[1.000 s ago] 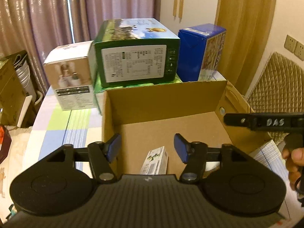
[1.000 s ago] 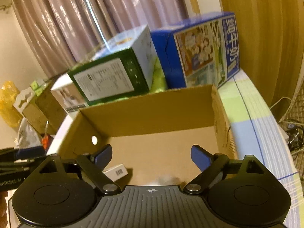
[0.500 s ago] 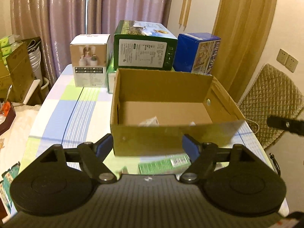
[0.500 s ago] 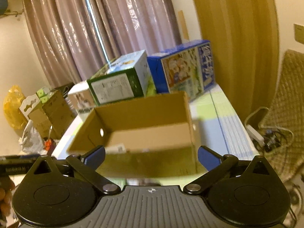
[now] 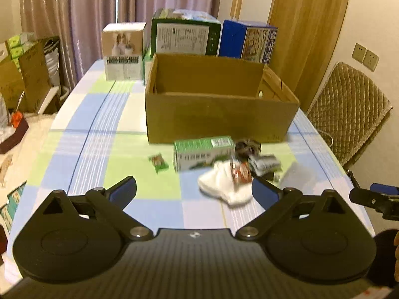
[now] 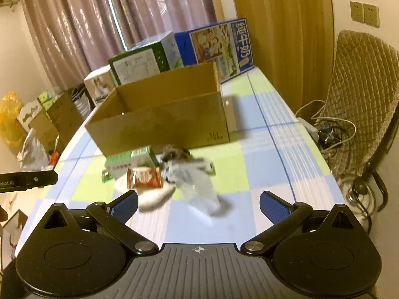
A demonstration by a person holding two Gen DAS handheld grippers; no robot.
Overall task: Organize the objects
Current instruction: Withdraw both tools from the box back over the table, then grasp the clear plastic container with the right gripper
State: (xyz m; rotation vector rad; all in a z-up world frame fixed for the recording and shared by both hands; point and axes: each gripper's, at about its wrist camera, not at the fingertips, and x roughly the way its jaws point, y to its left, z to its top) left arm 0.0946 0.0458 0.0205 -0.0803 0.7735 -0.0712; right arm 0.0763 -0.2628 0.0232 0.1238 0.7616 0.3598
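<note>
Grippers, left [image 5: 194, 189] and right [image 6: 198, 202], hover wide-open and empty over clutter; approach the green carton [image 5: 204, 152] squarely across its narrow sides, then lift into the cardboard box [image 5: 219, 114].

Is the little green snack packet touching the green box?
Apart. The left wrist view shows tablecloth between the small green packet and the green box.

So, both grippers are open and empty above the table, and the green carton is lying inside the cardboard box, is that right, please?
Not quite. The green carton lies on the table in front of the cardboard box, not inside it, as the left wrist view shows. The left gripper and right gripper are indeed open and empty.
</note>
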